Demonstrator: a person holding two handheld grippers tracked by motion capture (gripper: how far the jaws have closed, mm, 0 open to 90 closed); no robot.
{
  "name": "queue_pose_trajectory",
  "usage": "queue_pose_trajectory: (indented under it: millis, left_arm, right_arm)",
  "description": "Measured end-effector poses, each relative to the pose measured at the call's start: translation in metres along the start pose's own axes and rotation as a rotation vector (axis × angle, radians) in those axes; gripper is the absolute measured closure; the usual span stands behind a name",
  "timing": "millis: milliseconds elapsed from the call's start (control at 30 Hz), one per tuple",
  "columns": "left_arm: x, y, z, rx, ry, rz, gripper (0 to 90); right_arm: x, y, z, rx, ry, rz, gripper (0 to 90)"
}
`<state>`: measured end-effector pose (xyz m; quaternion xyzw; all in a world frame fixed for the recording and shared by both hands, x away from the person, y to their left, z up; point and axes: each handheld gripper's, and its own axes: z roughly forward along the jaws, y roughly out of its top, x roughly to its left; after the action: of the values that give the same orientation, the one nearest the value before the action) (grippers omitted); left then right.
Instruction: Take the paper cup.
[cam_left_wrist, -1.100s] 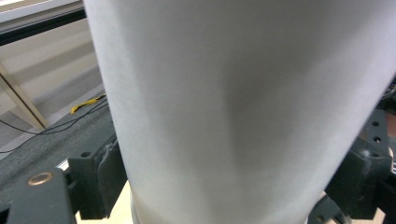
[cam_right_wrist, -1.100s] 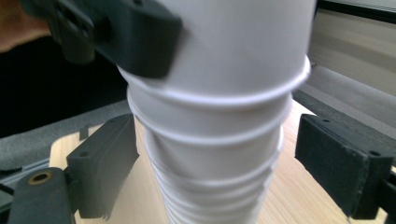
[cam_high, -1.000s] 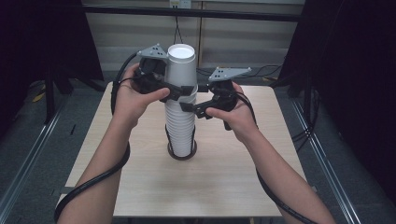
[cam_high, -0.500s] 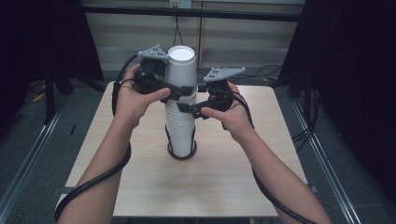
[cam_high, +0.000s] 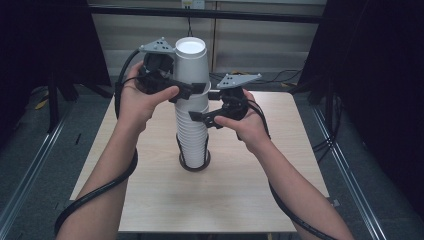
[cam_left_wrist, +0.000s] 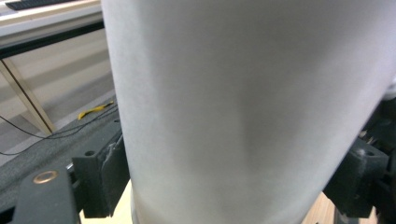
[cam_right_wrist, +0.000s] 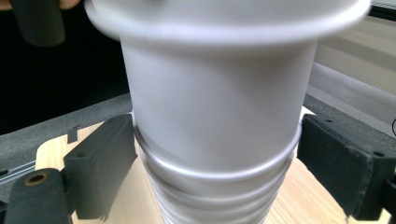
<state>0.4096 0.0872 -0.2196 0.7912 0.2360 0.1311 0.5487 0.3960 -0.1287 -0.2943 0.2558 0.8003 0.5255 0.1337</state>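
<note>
The wooden table (cam_high: 240, 200) carries one tall stack of white paper cups (cam_high: 194, 135) at centre, standing in a dark ring base (cam_high: 195, 165); bare tabletop surrounds it. The top cup (cam_high: 190, 62) sits raised, upside down. The left gripper (cam_high: 186, 91), at 10 o'clock, clamps it. The right gripper (cam_high: 200, 117), at 2 o'clock, brackets the stack narrowly; contact cannot be confirmed.

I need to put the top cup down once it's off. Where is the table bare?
The table is bare left and right of the cup stack and along the near edge. It is crowded mid-table, where the left gripper and right gripper flank the stack.
</note>
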Motion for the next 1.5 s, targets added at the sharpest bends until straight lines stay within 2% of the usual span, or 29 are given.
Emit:
queue_pose_trajectory:
  millis: [533,700,1367,1500]
  left_arm:
    - [-0.005,0.022,-0.012,-0.051,0.004,0.021,15.6]
    - [-0.006,0.025,-0.013,-0.055,0.008,0.03,15.6]
    - [-0.008,0.034,-0.016,-0.088,0.009,0.028,15.9]
    - [-0.006,0.033,-0.017,-0.104,0.004,0.008,15.9]
  right_arm:
    - [0.0,-0.001,-0.003,0.005,0.001,-0.005,12.5]
    - [0.0,0.0,-0.005,0.001,0.0,-0.015,13.1]
    - [0.0,0.001,-0.007,0.001,-0.002,-0.025,13.1]
    - [0.0,0.001,-0.009,0.0,-0.002,-0.024,13.2]
